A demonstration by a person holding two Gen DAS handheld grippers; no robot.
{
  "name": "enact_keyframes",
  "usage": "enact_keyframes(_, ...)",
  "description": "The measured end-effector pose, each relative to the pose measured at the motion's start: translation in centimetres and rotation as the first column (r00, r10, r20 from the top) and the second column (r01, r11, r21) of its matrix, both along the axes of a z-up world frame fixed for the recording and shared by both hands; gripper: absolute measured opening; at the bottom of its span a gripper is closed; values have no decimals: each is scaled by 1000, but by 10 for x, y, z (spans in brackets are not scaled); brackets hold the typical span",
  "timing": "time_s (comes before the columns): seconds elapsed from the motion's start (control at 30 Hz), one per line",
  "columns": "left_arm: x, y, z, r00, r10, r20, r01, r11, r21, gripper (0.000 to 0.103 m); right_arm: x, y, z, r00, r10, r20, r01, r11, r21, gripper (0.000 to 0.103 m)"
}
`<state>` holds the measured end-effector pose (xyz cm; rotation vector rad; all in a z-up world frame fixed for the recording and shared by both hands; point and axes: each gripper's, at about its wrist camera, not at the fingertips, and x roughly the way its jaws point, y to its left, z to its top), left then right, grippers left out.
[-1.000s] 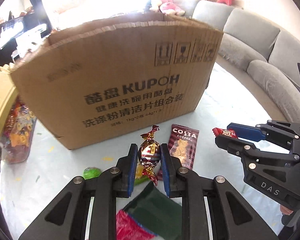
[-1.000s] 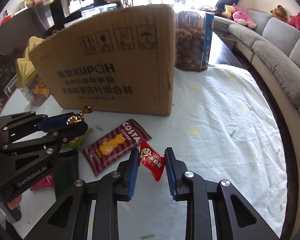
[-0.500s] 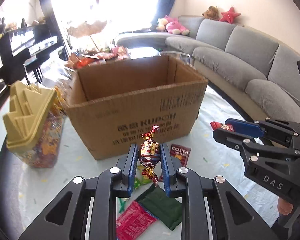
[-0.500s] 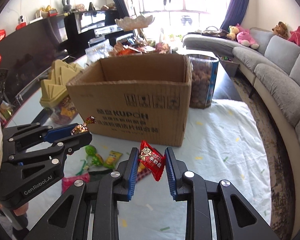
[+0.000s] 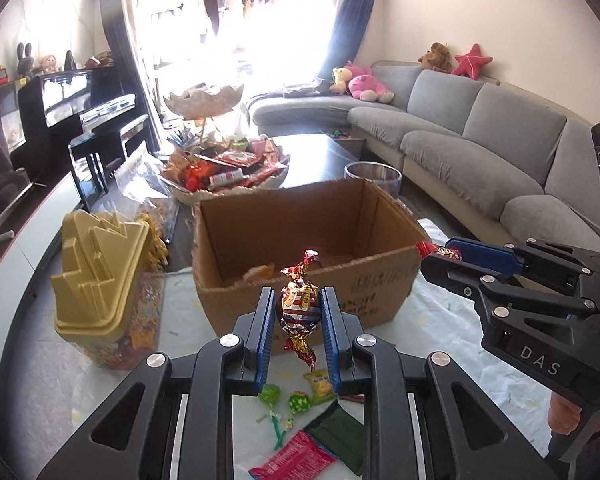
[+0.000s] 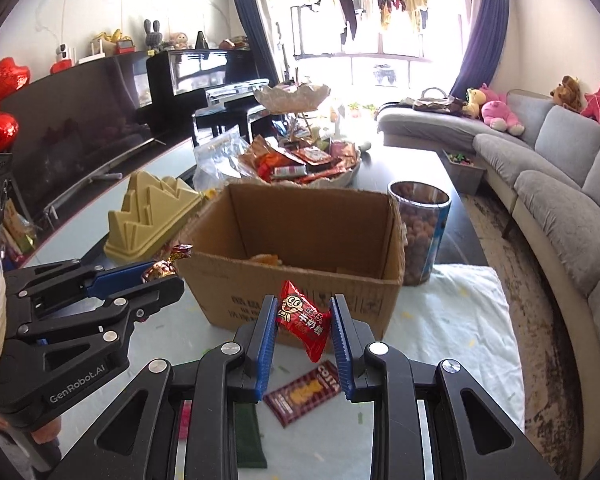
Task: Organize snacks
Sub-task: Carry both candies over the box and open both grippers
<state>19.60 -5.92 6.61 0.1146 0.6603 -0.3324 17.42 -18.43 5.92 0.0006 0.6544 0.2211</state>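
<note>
1. The left gripper [image 5: 296,322] is clamped on a foil candy [image 5: 299,309], twisted at both ends, which stands upright between the blue pads.
2. The right gripper [image 6: 303,326] pinches a red packet [image 6: 303,318] with a cartoon face; the packet hangs tilted between the pads.
3. Both grippers are above the table [image 6: 452,332], side by side, in front of the near wall of the box [image 5: 300,248]. Each shows in the other's camera: the right gripper [image 5: 452,256] at the right edge, the left gripper [image 6: 160,276] at the left edge.
4. Below the left gripper, on the table, lie two green lollipops [image 5: 284,398], a small yellow-green packet [image 5: 320,386], a dark green packet [image 5: 342,432] and a pink packet [image 5: 294,458].
5. Below the right gripper lies a Costa packet [image 6: 306,392], flat and apart from the box.
6. The box stands open just beyond the grippers, with a few snacks [image 6: 268,259] on its floor.
7. Left of the box stands a clear jar with a yellow lid [image 5: 100,276].
8. Right of the box, just beside its far corner, stands a clear tub [image 6: 420,232] of brown snacks.
9. Behind the box is a white bowl [image 6: 300,168] heaped with packets, with a second tier above it.
10. Farther off: a grey sofa [image 5: 480,136] with soft toys, a black piano [image 6: 192,76] and a bright window [image 6: 380,36].
</note>
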Motion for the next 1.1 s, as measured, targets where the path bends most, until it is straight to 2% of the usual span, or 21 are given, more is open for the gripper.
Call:
enact_keyframes(0.2,23,7,11,1000,29,7,-29,1000,-1,23,21,6,14,1000,-2,14,2,1000,-3,28)
enact_keyframes(0.37,48,8,9,999,42,-13,-42,999,-1,23,41,10,19,1000,-11,15,11,1000,-13,28)
enact_keyframes(0.77,101,8,-8,995,73,-74,-73,997,0,25,91,14,10,1000,-24,-19,23,999,-38,28)
enact_keyframes(0.8,104,8,-9,994,78,-78,-78,997,3,33,94,13,8,999,-25,-23,24,999,-38,28)
enact_keyframes(0.83,107,8,-10,993,83,-82,-83,997,2,48,96,13,7,999,-31,-25,30,999,-38,30)
enact_keyframes(0.87,108,10,-11,992,102,-75,-102,995,-2,52,100,12,5,999,-46,-25,45,998,-41,33)
enact_keyframes(0.93,109,12,-10,990,119,-70,-119,993,1,54,104,10,1,997,-69,-33,68,997,-49,52)
enact_keyframes(1.1,101,18,-10,989,140,-49,-140,990,7,66,106,7,-5,995,-88,-41,86,995,-46,52)
